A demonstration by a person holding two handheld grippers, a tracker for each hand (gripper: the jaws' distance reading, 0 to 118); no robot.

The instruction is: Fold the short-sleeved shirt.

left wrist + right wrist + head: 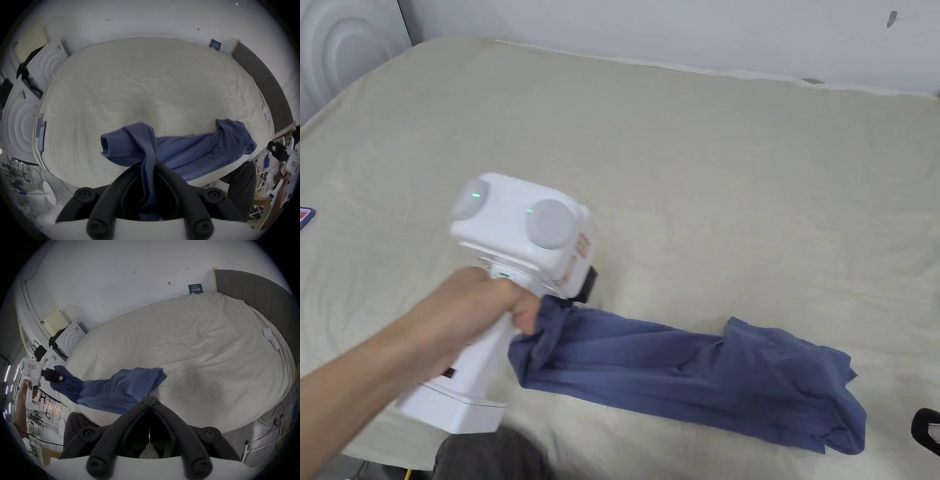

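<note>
Your left hand (481,303) grips the white handle of the left gripper (150,164), low at the near edge of the bed (687,162). Its jaws are clenched on one end of the blue short-sleeved shirt (700,381); in the left gripper view a bunched strip of cloth runs between both jaws, and a sleeve opening hangs just left of them. From that pinch the shirt stretches to your right as a long, rumpled band lying on the beige bedsheet, close to the near edge, with its far end heaped in loose folds. Your right gripper (150,400) sits just beside that heaped end, jaws closed tip to tip with nothing between them, not touching the cloth. Beyond the shirt the sheet runs to the white wall (706,31). A phone (41,134) lies at the bed's left edge.
</note>
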